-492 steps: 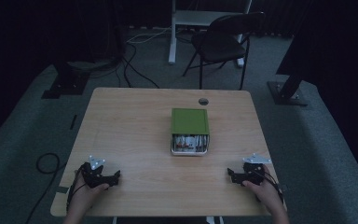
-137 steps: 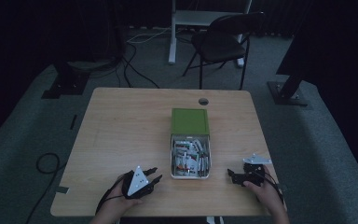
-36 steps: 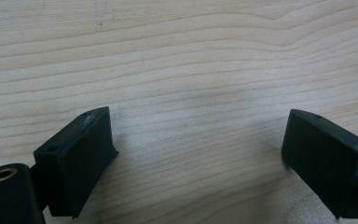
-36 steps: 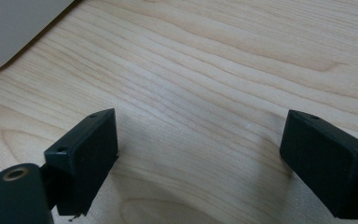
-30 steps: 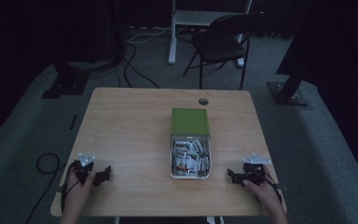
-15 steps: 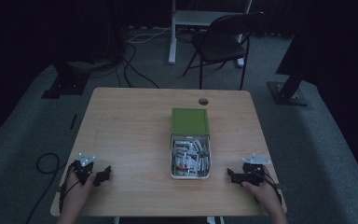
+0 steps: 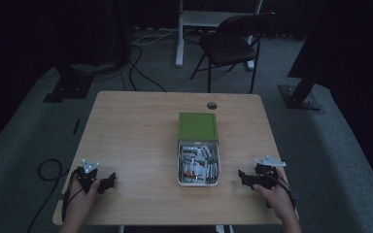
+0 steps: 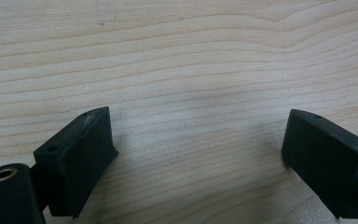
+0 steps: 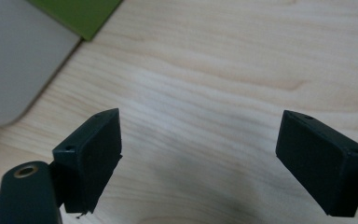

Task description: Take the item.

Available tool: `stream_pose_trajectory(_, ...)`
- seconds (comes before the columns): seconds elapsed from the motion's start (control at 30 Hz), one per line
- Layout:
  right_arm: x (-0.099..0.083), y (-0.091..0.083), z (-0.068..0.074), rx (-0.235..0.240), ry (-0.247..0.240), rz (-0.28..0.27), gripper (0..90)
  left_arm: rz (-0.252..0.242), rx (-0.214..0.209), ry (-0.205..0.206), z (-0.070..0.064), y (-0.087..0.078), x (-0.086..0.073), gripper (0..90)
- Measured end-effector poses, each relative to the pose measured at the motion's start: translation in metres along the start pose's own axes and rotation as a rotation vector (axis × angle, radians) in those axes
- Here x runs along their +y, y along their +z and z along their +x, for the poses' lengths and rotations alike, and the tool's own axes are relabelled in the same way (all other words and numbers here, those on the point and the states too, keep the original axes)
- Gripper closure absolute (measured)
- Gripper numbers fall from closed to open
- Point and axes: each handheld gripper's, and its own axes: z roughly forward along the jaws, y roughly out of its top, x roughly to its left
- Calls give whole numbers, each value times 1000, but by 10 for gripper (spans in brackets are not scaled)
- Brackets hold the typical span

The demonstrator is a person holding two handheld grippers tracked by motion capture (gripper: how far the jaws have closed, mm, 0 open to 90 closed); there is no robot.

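In the middle of the wooden surface (image 7: pixel 136 131) stands a box (image 7: pixel 198 165) with pale walls. Its green lid (image 7: pixel 197 126) is slid back toward the far side, so the near half of the box is open. Inside this open part lie many small pieces, white with some red and dark marks; they are too small to tell what they are. They are heaped loosely and fill the open half up to the rim.

The left hand-held gripper (image 7: pixel 108 182) rests at the near left corner of the surface, well apart from the box. In the left gripper view its jaws stand wide apart over bare wood and hold nothing. The right hand-held gripper (image 7: pixel 243 176) rests at the near right side, near the box but not touching it. In the right gripper view its jaws are also wide apart and empty; the pale wall of the box and a corner of the green lid show at the upper left.

Compared with the earliest picture, the lid then covered nearly the whole box, and now it is pushed back. A few seconds ago the left hand-held gripper was close to the box at its near left; now it is back at the corner. The right one has kept its place.
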Motion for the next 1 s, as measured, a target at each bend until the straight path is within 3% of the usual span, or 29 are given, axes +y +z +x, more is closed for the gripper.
stream_pose_trajectory(0.2, 19, -15, 9, 3, 9, -66, 142, 0, 0, -1, 0, 0, 0, 97)
stream_pose_trajectory(0.33, 30, -24, 18, -12, -10, -85, 153, 0, 1, -3, 0, 0, 0, 97)
stream_pose_trajectory(0.57, 48, -38, 31, -5, 24, -136, 178, 0, 1, -2, 0, 0, 0, 97)
stream_pose_trajectory(0.77, 57, -40, 46, -10, -12, -148, 178, 0, 1, -2, 0, 0, 0, 97)
stream_pose_trajectory(1.0, 65, -41, 63, 11, -11, -184, 178, 0, 1, -1, 0, 0, 0, 97)
